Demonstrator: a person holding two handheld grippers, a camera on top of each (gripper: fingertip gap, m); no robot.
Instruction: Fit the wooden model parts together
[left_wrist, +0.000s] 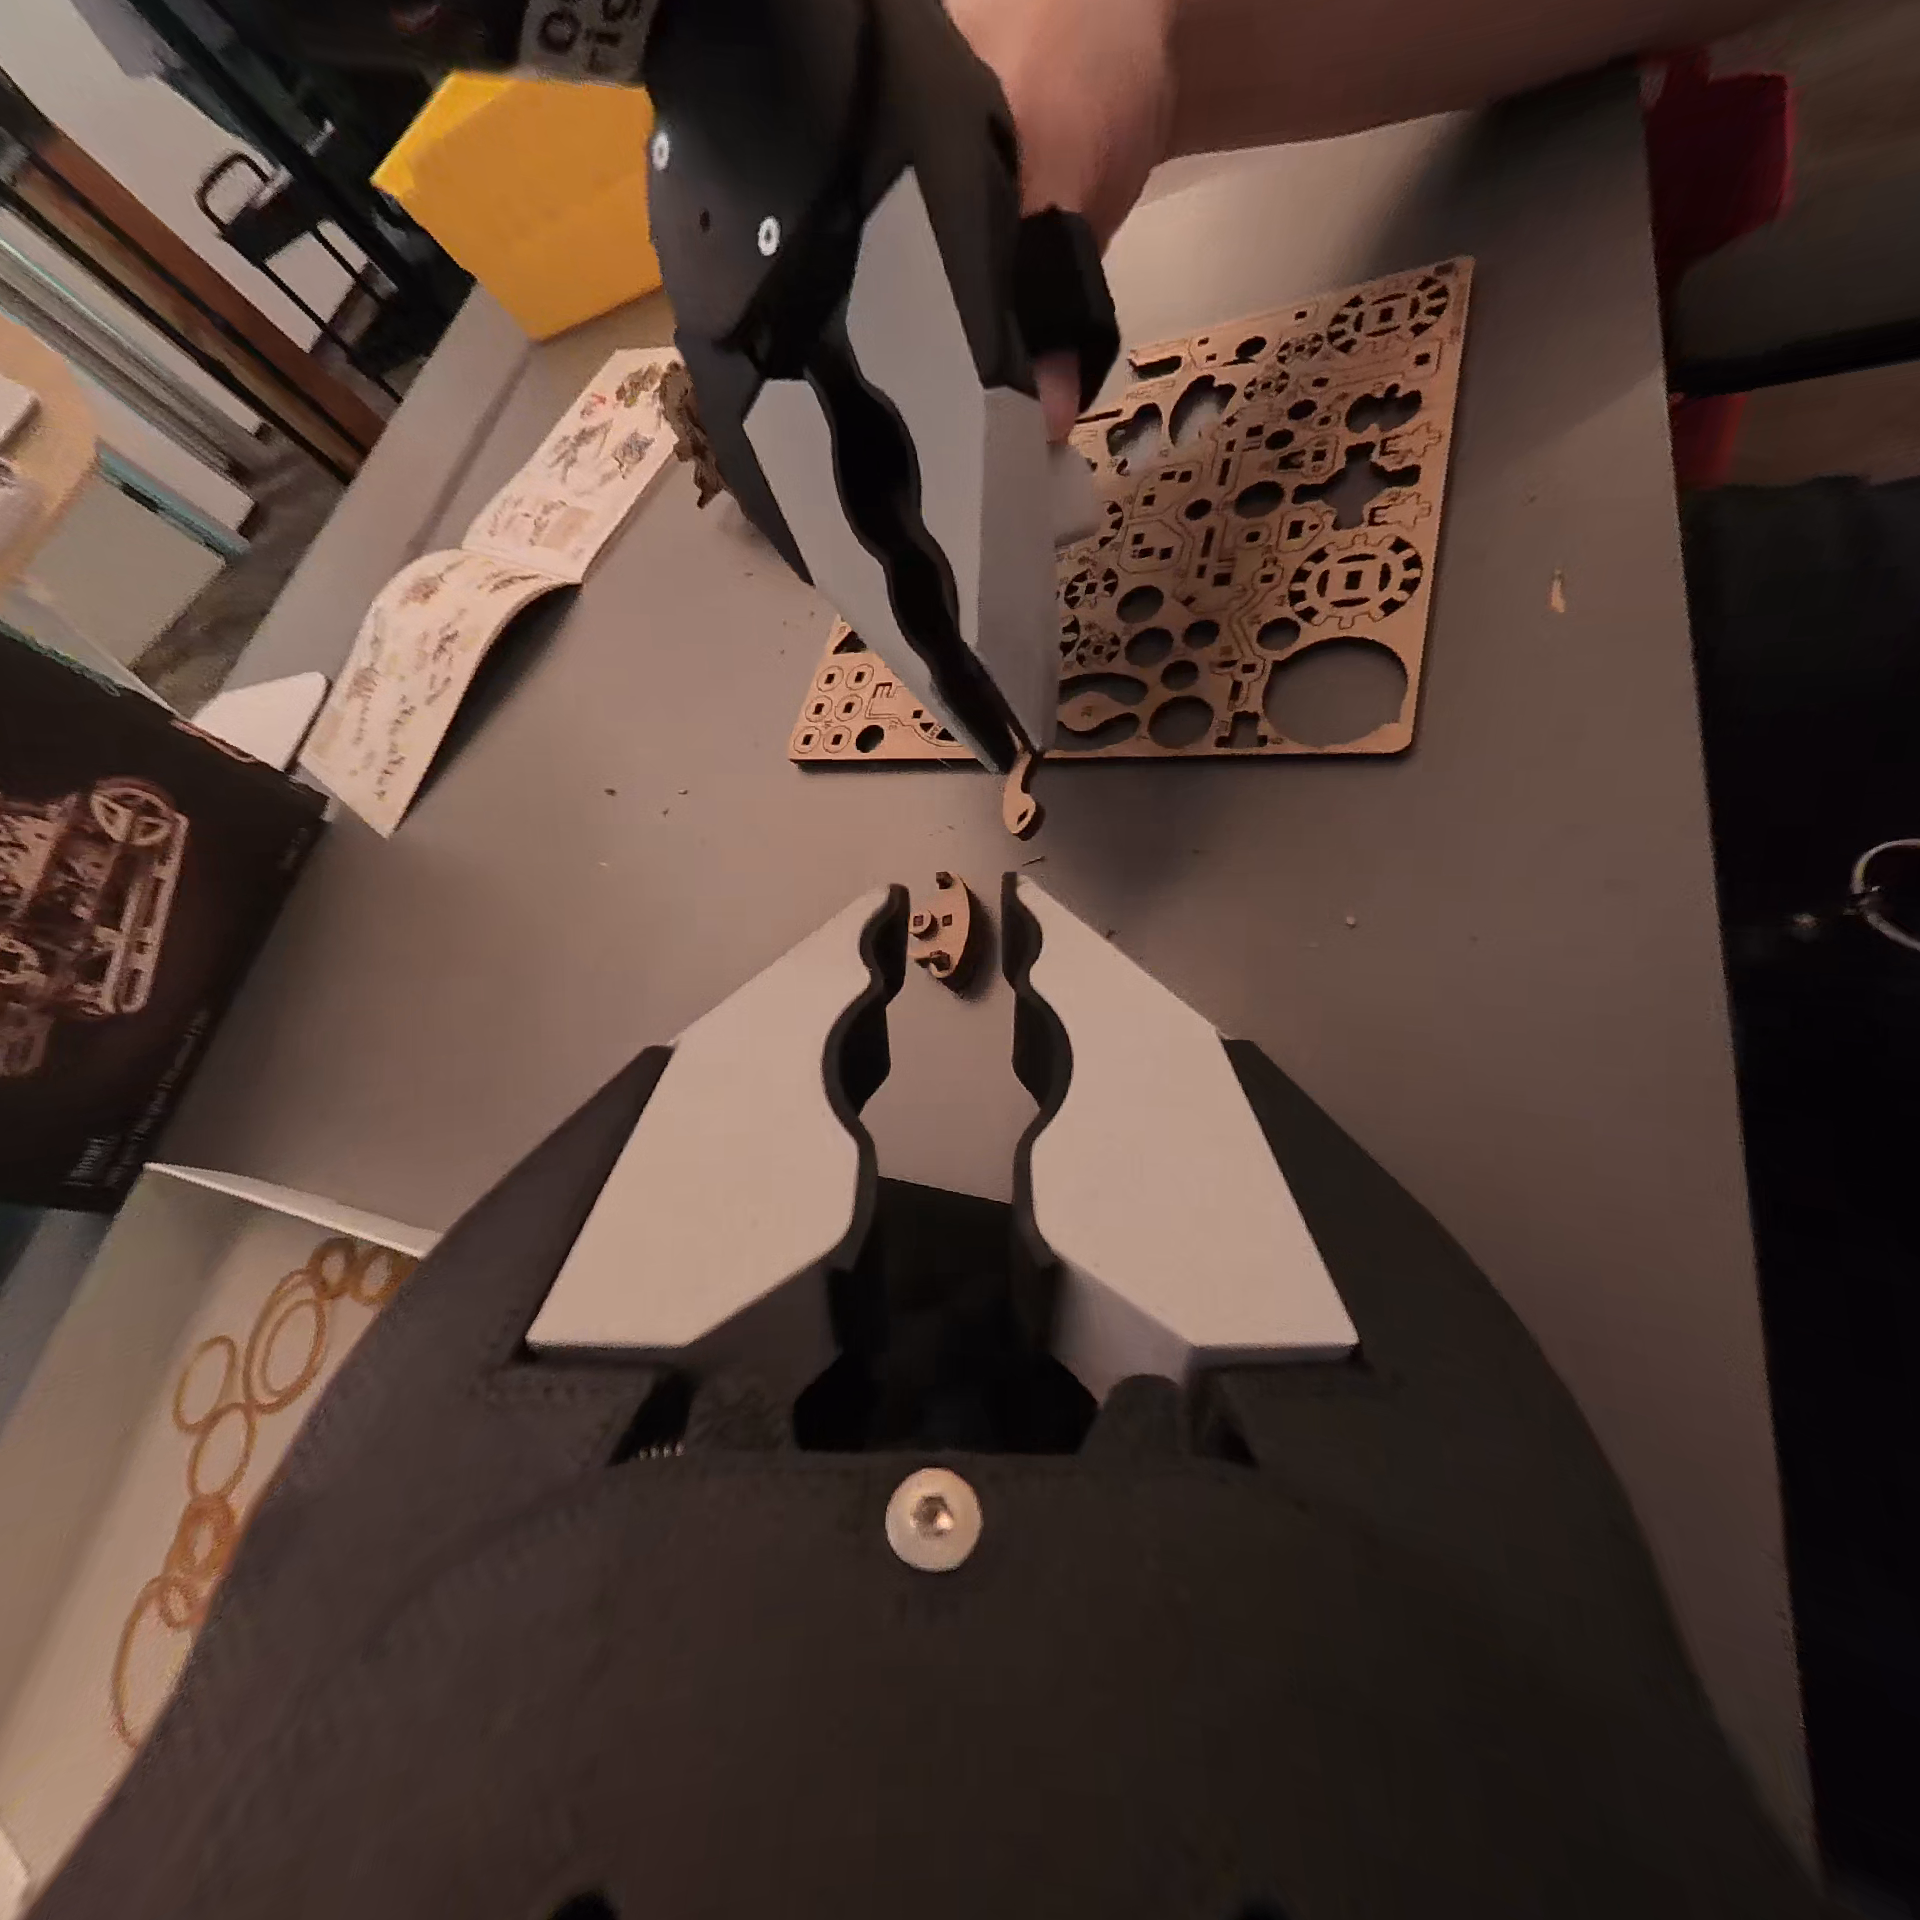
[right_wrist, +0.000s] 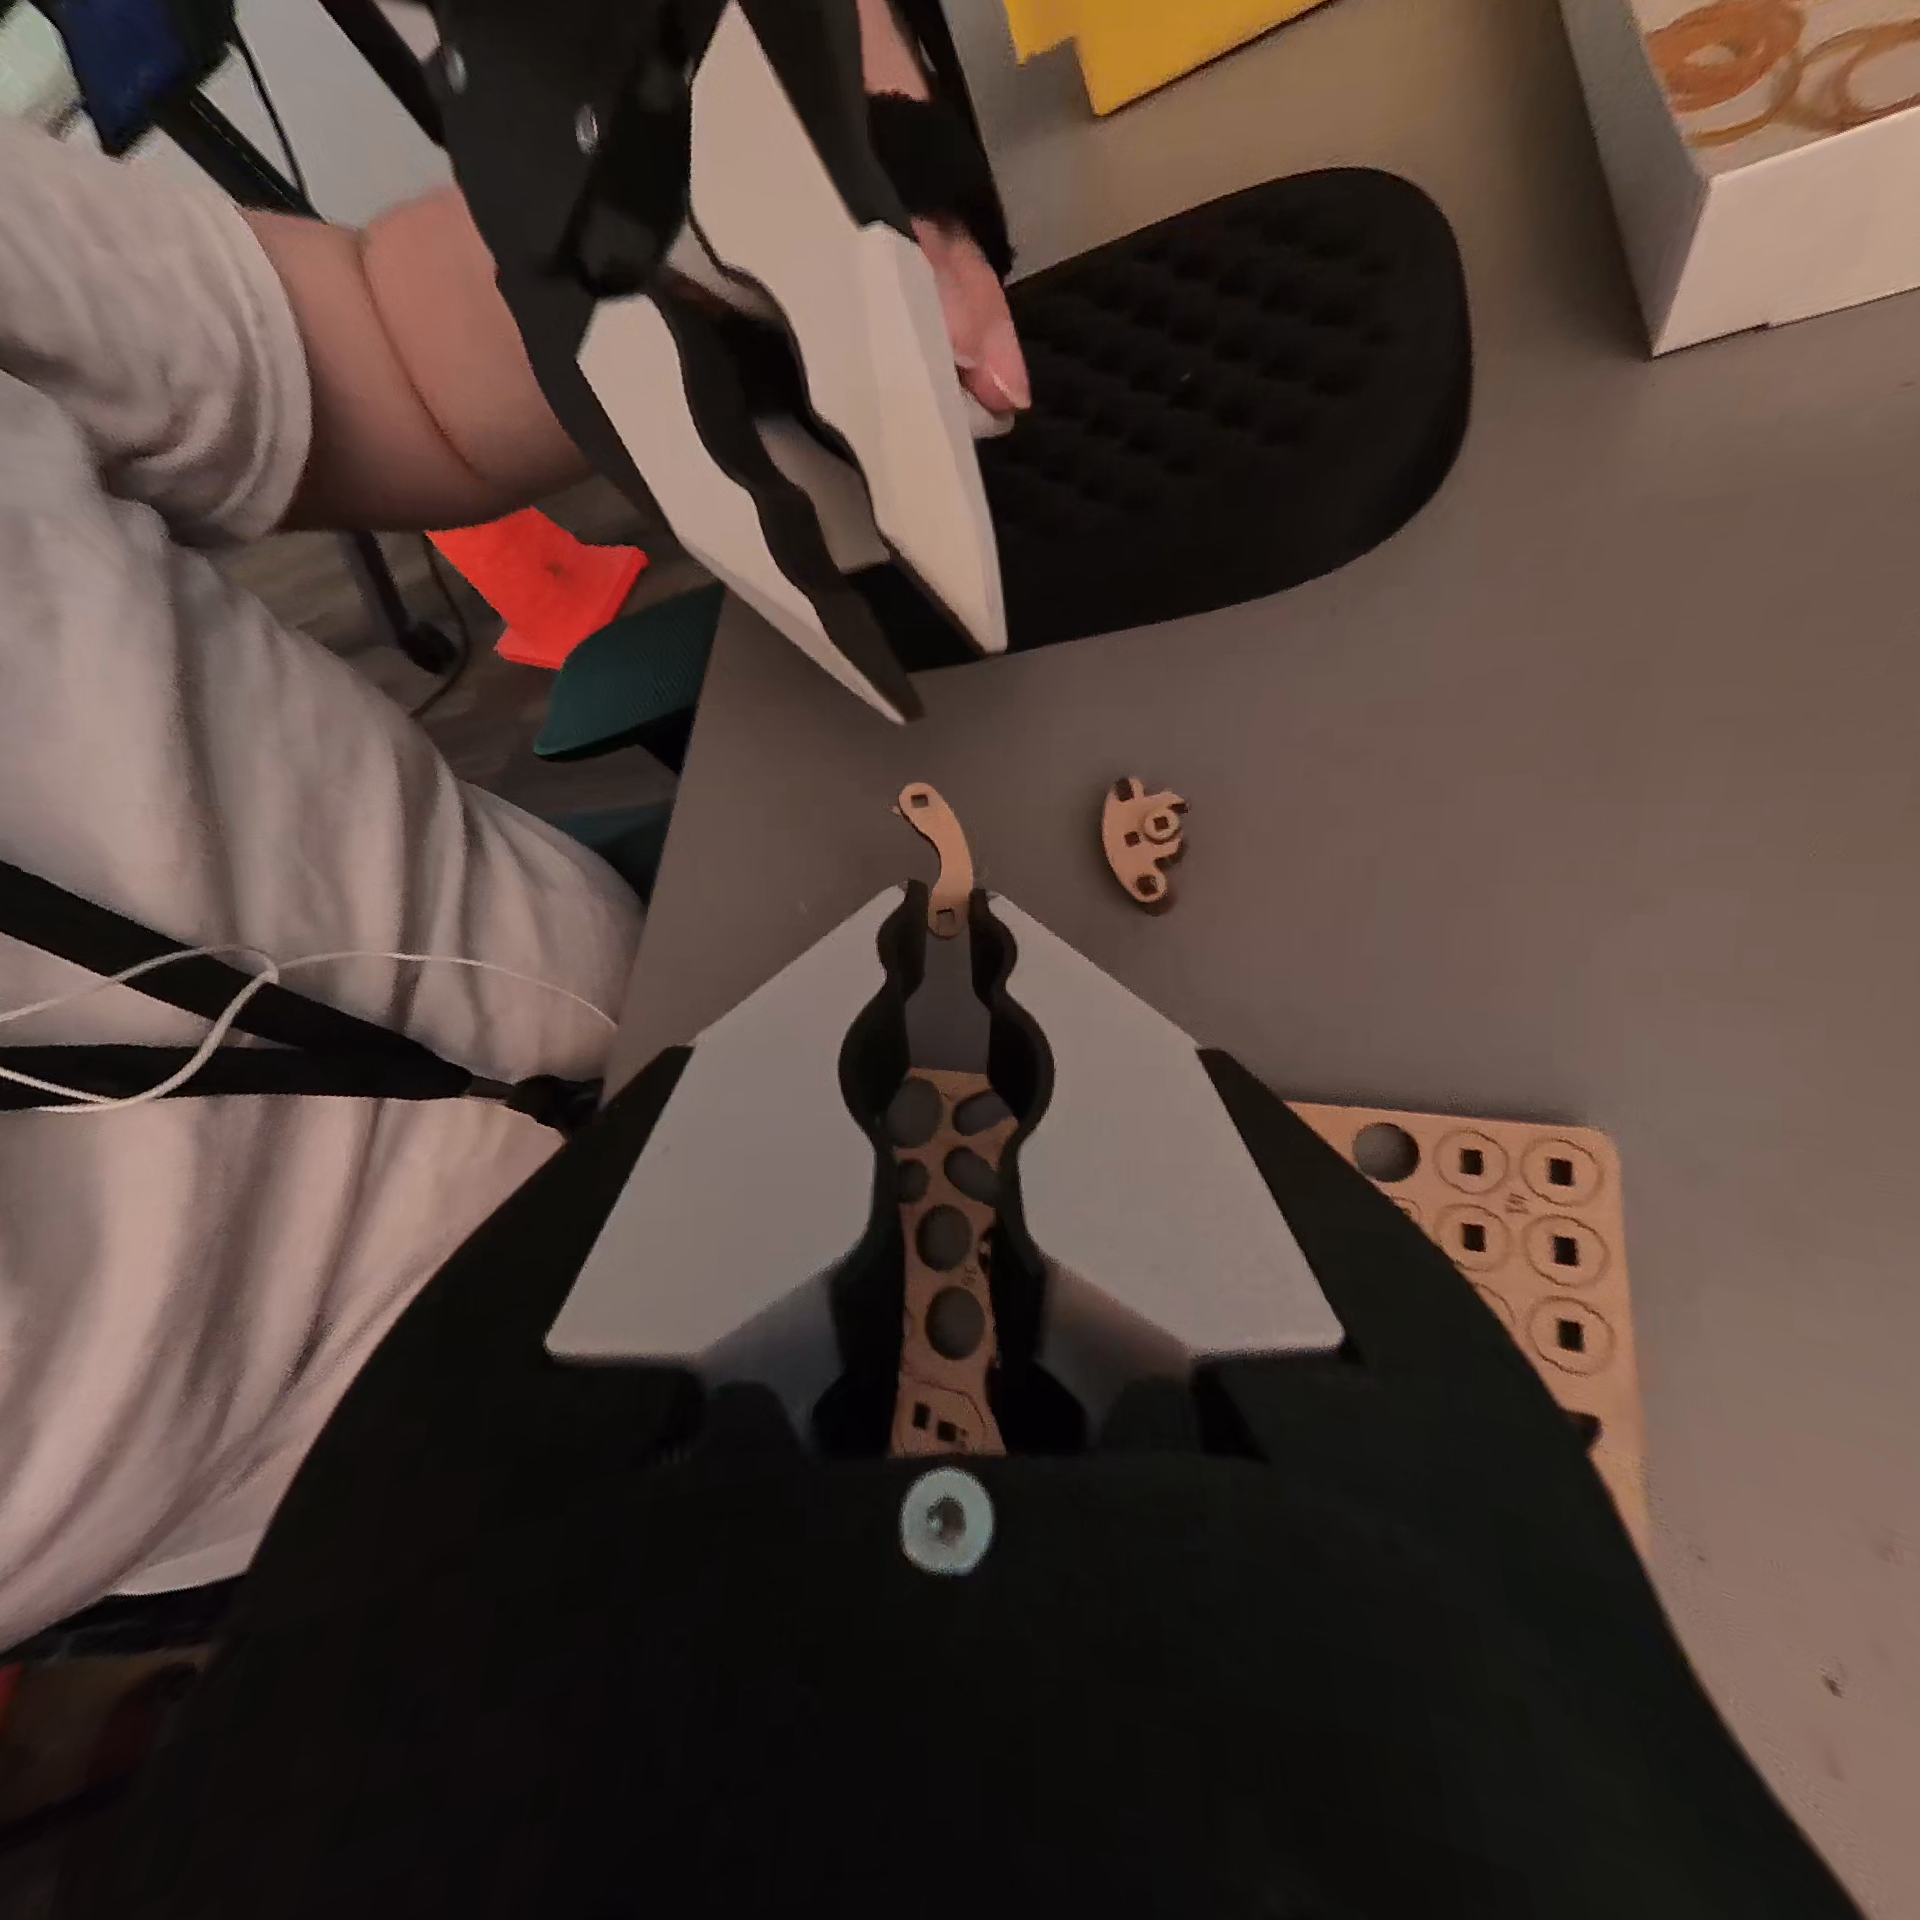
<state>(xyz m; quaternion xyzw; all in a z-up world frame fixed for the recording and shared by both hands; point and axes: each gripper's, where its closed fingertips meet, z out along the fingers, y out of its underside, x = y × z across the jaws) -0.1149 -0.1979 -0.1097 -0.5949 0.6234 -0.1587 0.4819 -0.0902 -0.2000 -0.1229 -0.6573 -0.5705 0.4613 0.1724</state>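
A small half-round wooden part (left_wrist: 940, 935) lies on the grey table (left_wrist: 623, 935); it also shows in the right wrist view (right_wrist: 1143, 844). My left gripper (left_wrist: 951, 899) is open and empty, and hovers with its tips on either side of that part in its own view. In the right wrist view the left gripper (right_wrist: 951, 675) is above and apart from the part. My right gripper (right_wrist: 948, 896) is shut on a thin curved wooden piece (right_wrist: 940, 852), held by one end. The right gripper (left_wrist: 1003, 753) holds this piece (left_wrist: 1023, 795) just beyond the half-round part.
A punched-out wooden sheet (left_wrist: 1247, 520) lies behind, under my right gripper (right_wrist: 1507, 1226). An open booklet (left_wrist: 488, 582), a yellow box (left_wrist: 520, 187), a dark box (left_wrist: 104, 914) and a white box of rubber bands (left_wrist: 208, 1403) stand at the left. A black chair seat (right_wrist: 1247, 416) is past the table edge. Both grippers' tips are close together, under 4 cm apart.
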